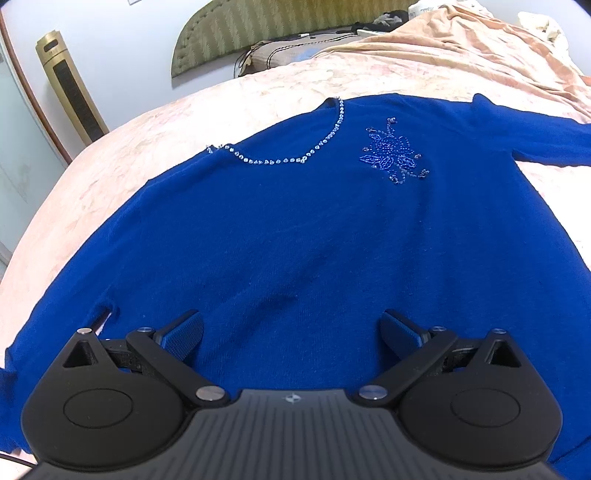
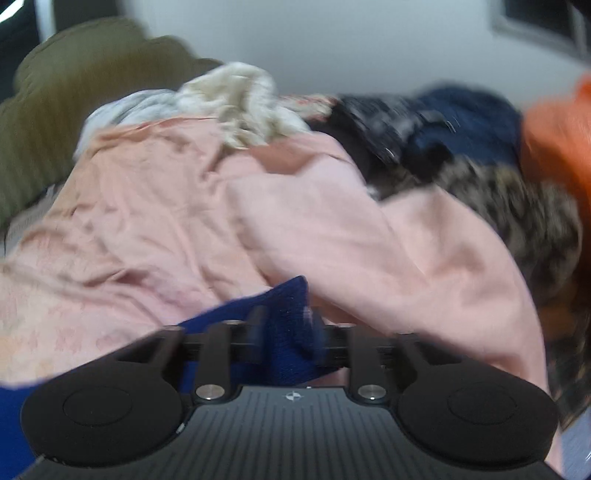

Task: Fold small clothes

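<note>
A royal blue sweater [image 1: 295,229] lies flat, front up, on the pink bedspread [image 1: 155,125]. It has a rhinestone neckline [image 1: 295,157] and a beaded flower [image 1: 395,155] on the chest. One sleeve [image 1: 535,133] stretches to the right. My left gripper [image 1: 291,332] hovers open and empty over the sweater's lower body. My right gripper [image 2: 286,332] is shut on the sweater's blue sleeve end [image 2: 288,314], in a blurred view.
A crumpled pink blanket [image 2: 258,206] lies ahead of the right gripper. Behind it is a pile of clothes: cream [image 2: 240,99], dark navy [image 2: 461,114], leopard print [image 2: 517,221], orange [image 2: 557,140]. An olive headboard [image 1: 236,33] and a gold tower appliance [image 1: 70,85] stand at the wall.
</note>
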Motion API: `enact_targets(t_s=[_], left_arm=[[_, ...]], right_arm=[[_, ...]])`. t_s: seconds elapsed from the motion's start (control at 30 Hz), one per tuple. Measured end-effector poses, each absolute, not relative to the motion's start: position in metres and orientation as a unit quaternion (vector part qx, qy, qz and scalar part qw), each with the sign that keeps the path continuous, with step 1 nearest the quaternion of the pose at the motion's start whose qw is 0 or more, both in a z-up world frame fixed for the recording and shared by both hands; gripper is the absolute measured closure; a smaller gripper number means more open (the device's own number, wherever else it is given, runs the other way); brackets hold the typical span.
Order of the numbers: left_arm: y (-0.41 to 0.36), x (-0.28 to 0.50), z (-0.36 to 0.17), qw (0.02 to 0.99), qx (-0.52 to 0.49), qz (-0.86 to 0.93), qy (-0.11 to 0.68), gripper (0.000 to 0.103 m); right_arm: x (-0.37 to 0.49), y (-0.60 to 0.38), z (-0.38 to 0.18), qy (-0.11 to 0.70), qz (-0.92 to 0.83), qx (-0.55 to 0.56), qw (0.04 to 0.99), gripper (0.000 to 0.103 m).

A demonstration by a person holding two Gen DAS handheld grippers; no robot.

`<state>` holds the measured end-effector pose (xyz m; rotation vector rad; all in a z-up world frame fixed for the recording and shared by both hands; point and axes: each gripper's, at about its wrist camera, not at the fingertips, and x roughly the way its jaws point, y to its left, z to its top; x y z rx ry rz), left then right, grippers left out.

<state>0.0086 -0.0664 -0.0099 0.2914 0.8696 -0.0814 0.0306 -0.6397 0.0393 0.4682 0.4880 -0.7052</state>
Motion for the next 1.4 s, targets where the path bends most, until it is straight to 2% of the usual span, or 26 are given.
enact_targets(t_s=[0.07,0.2,0.37,0.6,0.67,0.7,0.73,0.93,1.07,1.2,1.4], left_arm=[[-0.066,0.009,-0.01,0.895,0.141,-0.039,0.421,0.0],[-0.067,0.01,-0.011,0.894,0.14,-0.039,0.423,0.0],[-0.072,0.008,-0.01,0.894,0.151,-0.044,0.42,0.0],[-0.072,0.003,-0.005,0.894,0.16,-0.043,0.416,0.0],[-0.071,0.004,-0.003,0.895,0.162,-0.04,0.413,0.0],[-0.071,0.005,-0.003,0.896,0.163,-0.037,0.412,0.0],[-0.071,0.005,-0.002,0.897,0.163,-0.034,0.41,0.0],[-0.06,0.013,0.01,0.905,0.164,-0.014,0.391,0.0],[-0.048,0.018,0.013,0.91,0.154,0.004,0.386,0.0],[-0.04,0.021,0.012,0.911,0.144,0.016,0.386,0.0],[-0.027,0.026,0.01,0.914,0.129,0.037,0.384,0.0]], right_arm=[[0.012,-0.644,0.041,0.203,-0.34,0.271,0.877,0.061],[-0.012,-0.631,0.039,0.173,-0.307,0.322,0.879,0.049],[-0.014,-0.632,0.011,0.184,-0.26,0.425,0.847,0.05],[0.018,-0.655,-0.014,0.144,-0.3,0.446,0.831,0.048],[0.02,-0.661,-0.014,0.129,-0.299,0.456,0.828,0.062],[0.021,-0.662,-0.012,0.134,-0.302,0.452,0.828,0.083],[0.021,-0.661,-0.008,0.137,-0.301,0.446,0.832,0.093],[0.005,-0.639,0.04,0.099,-0.313,0.37,0.869,0.093],[0.004,-0.601,0.079,0.076,-0.331,0.281,0.897,0.093],[0.02,-0.536,0.102,0.082,-0.261,0.209,0.939,0.093],[0.055,-0.442,0.109,0.113,-0.14,0.166,0.97,0.093]])
